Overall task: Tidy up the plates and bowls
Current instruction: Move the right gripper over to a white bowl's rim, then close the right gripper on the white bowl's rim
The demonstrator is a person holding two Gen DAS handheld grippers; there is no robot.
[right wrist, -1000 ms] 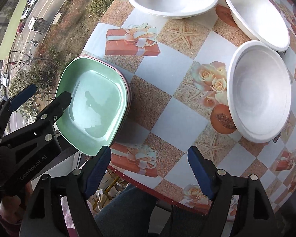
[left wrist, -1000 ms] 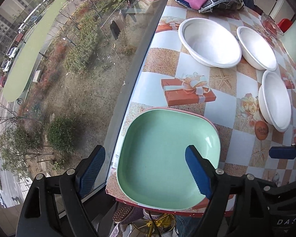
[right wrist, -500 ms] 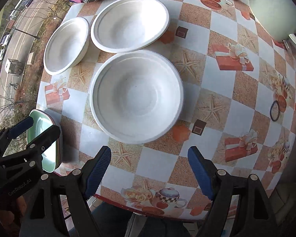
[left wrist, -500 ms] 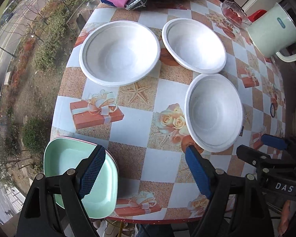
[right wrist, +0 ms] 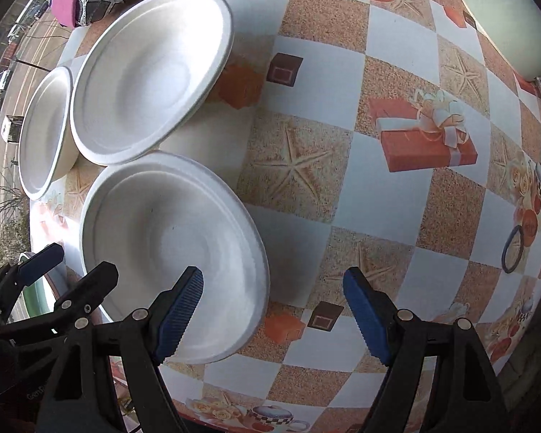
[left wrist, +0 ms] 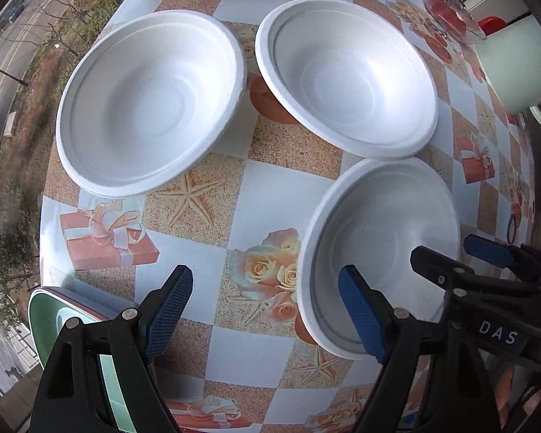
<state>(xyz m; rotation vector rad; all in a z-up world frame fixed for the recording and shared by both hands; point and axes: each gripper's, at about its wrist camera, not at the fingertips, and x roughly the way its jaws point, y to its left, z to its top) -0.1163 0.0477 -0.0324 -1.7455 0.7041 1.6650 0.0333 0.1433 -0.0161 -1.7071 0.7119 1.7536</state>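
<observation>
Near bowl [right wrist: 169, 252] sits at the table's front, right gripper [right wrist: 272, 315] straddling its right rim and left gripper [left wrist: 265, 315] its left rim, both spread wide and empty, so either's close, right looks better lined up.

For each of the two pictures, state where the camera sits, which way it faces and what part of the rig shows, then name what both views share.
Left wrist: on the left gripper, facing down at three white bowls; the right gripper's tips show at right.
Right wrist: on the right gripper, facing down at the tablecloth; the left gripper shows at left.
Shared: the nearest bowl.
</observation>
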